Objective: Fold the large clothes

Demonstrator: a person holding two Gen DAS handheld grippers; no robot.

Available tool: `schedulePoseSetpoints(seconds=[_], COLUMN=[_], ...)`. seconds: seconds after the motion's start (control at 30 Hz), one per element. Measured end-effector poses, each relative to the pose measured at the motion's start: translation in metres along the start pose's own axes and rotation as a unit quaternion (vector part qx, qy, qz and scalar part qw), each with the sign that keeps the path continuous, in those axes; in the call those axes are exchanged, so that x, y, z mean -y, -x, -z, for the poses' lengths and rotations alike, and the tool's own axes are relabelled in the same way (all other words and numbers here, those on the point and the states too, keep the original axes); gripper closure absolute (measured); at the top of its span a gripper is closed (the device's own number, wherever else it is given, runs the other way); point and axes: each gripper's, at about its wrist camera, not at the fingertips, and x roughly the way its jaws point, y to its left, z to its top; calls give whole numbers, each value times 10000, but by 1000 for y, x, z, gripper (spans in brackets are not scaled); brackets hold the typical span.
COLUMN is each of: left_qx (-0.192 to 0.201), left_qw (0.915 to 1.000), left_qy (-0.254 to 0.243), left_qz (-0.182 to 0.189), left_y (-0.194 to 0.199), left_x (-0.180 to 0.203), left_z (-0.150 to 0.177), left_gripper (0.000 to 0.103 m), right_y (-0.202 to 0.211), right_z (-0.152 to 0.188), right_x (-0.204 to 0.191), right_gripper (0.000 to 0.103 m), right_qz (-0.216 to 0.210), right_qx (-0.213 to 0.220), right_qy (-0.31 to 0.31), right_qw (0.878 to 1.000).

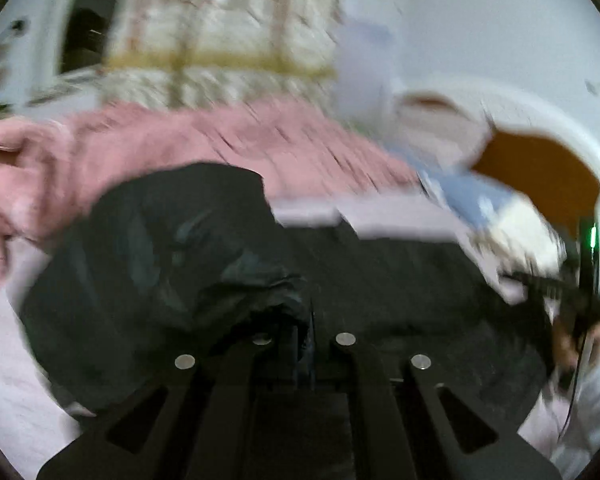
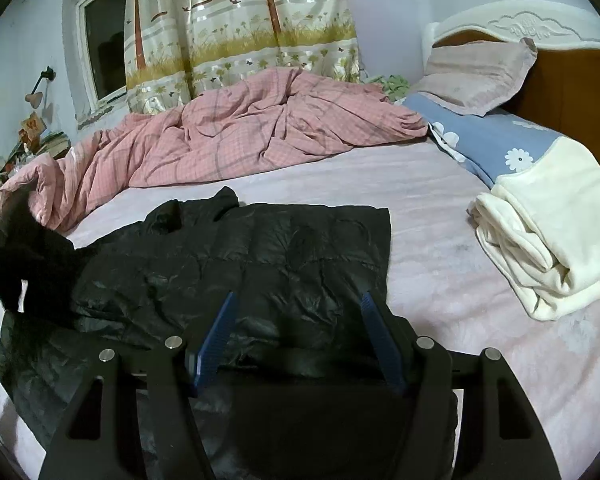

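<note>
The left wrist view is motion-blurred throughout: curtain (image 1: 220, 20), pink quilt (image 1: 180, 140) and headboard (image 1: 540, 172) show no sharp edges. The fingertips of the left gripper (image 1: 304, 320) are buried in a bunched fold of the black jacket (image 1: 160, 260); the contact surfaces are not visible. At the right edge, the right gripper (image 1: 584, 292) is smeared and partly cut off.

In the right wrist view, the jacket (image 2: 260, 260) near hem is hidden under the right gripper (image 2: 296, 328) body. The folded cream garment (image 2: 548, 232) and blue floral pillow (image 2: 488, 140) are cut by the right edge. Items on the far-left desk (image 2: 4, 164) are too small to identify.
</note>
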Motion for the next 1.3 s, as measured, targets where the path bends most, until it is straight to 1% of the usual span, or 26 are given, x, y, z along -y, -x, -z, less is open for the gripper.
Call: schedulePoseSetpoints(seconds=[0.13,0.2,0.27,0.3,0.33,0.4,0.43,0.47,0.5,0.53,0.57,0.63,0.7,0.73,0.8,0.87,0.9,0.97,1.0,1.07,1.1,1.13,1.17,1.23,1.27,1.3], left_qx=[-839,-939,-827,-717,-569,-310,-152,40,260,366,383,422,496,455,283,15,-221,-688,-799,-827,-780,-707,-653,-397,-284,-158], left_qw=[9953,9928,9922,9927,9937,9962,9972,9973,9962,9947,9935,9909,9827,9779,9703,9649,9605,9541,9518,9520,9547,9601,9642,9724,9754,9796], left_qy=[-475,-701,-828,-806,-699,-425,-287,-182,-69,45,189,583,829,957,1254,1624,1852,2296,2443,2576,2516,2337,2193,1943,1866,1733], left_qz=[-99,-269,-420,-532,-672,-697,-680,-708,-826,-964,-1059,-1134,-1580,-1802,-2050,-2064,-2067,-1796,-1671,-1429,-1386,-1360,-1341,-1227,-1137,-1006], left_y=[-44,-48,-44,-36,-26,-6,7,20,35,45,52,61,62,60,53,40,34,20,16,13,14,15,16,23,26,30], left_x=[33,47,54,54,51,45,43,41,36,30,23,-2,-27,-45,-76,-106,-119,-142,-147,-148,-143,-137,-130,-112,-103,-93], left_z=[26,37,37,36,35,29,28,27,26,25,21,16,13,13,16,21,26,36,40,45,45,42,37,31,29,26], left_gripper=[97,91,68,63,53,45,39,29,23,13,10,10,10,10,10,12,15,34,38,52,58,75,86,89,92,92], right_y=[-2,-2,-3,-4,-4,-5,-6,-8,-8,-8,-7,-4,0,1,3,3,3,4,4,5,5,5,5,4,5,5], right_z=[-1,-1,-1,-2,-1,-1,0,0,0,0,0,0,0,1,1,1,1,2,1,1,1,1,1,0,0,0], right_x=[7,10,12,13,13,13,13,12,12,12,12,12,11,10,8,6,6,5,4,3,3,3,2,2,2,2], right_gripper=[36,36,36,36,36,36,36,36,36,36,36,36,36,36,36,36,36,36,36,36,36,36,36,36,36,36], right_qz=[1,-6,-34,-42,-30,15,24,34,41,36,10,-6,-4,-17,-31,-47,-50,-38,-39,-49,-51,-53,-60,-47,-39,-63], right_qx=[-69,-90,-117,-133,-138,-136,-148,-174,-187,-187,-172,-134,-73,-57,-35,-34,-39,-38,-40,-48,-47,-45,-46,-43,-29,-22], right_qy=[-88,-136,-172,-185,-189,-170,-163,-168,-183,-210,-238,-258,-269,-267,-262,-243,-231,-195,-183,-167,-166,-164,-154,-140,-155,-171], right_qw=[9999,9999,9998,9997,9997,9998,9998,9997,9996,9996,9996,9996,9996,9996,9996,9997,9997,9998,9998,9998,9998,9998,9999,9999,9999,9998])
